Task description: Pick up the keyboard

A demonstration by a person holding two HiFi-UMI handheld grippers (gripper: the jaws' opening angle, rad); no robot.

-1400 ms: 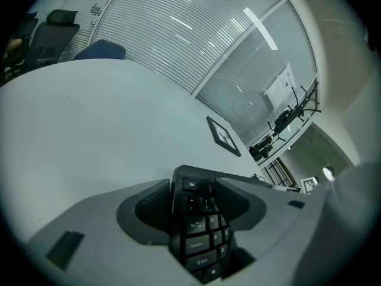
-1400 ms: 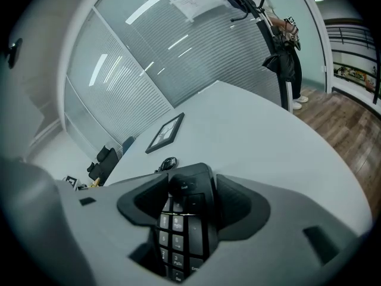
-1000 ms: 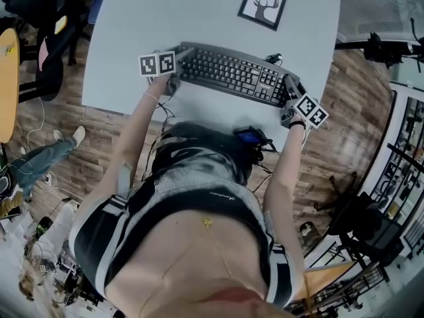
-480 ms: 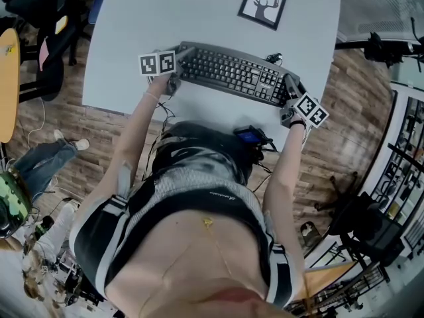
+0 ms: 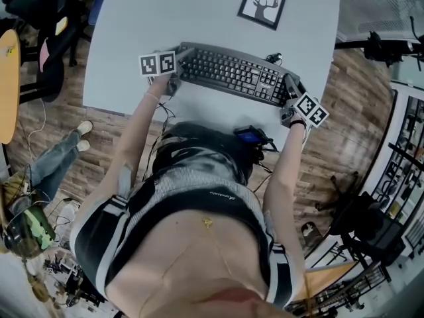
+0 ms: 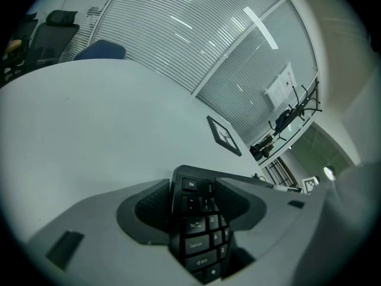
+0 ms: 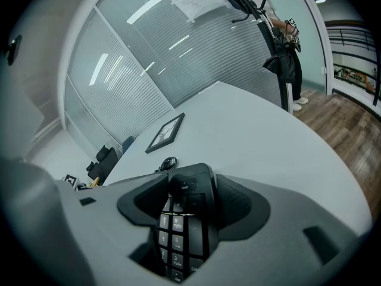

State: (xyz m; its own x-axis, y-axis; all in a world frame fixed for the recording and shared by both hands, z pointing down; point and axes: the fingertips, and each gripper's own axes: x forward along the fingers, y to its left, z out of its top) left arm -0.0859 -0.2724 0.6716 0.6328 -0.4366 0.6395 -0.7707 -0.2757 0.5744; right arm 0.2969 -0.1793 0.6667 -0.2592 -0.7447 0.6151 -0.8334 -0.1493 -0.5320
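Note:
A black keyboard (image 5: 232, 73) lies slanted across the white table (image 5: 126, 32) in the head view. My left gripper (image 5: 175, 63) is shut on its left end; the left gripper view shows the Esc corner of the keyboard (image 6: 196, 225) clamped between the dark pads (image 6: 152, 210). At the opposite end my right gripper (image 5: 289, 91) is shut on the number-pad side, and the right gripper view has the keyboard (image 7: 181, 225) squeezed between both pads (image 7: 235, 204). Whether the keyboard touches the table or hangs just above it cannot be told.
A framed deer picture (image 5: 263, 3) lies flat on the table beyond the keyboard. A small dark item (image 5: 273, 59) sits by the keyboard's far right corner. A person's legs (image 5: 50, 158) stand on the wooden floor at left. Chairs (image 5: 40, 25) flank the table's left.
Both grippers and the keyboard hold the same place. Only the person on the floor at left has shifted.

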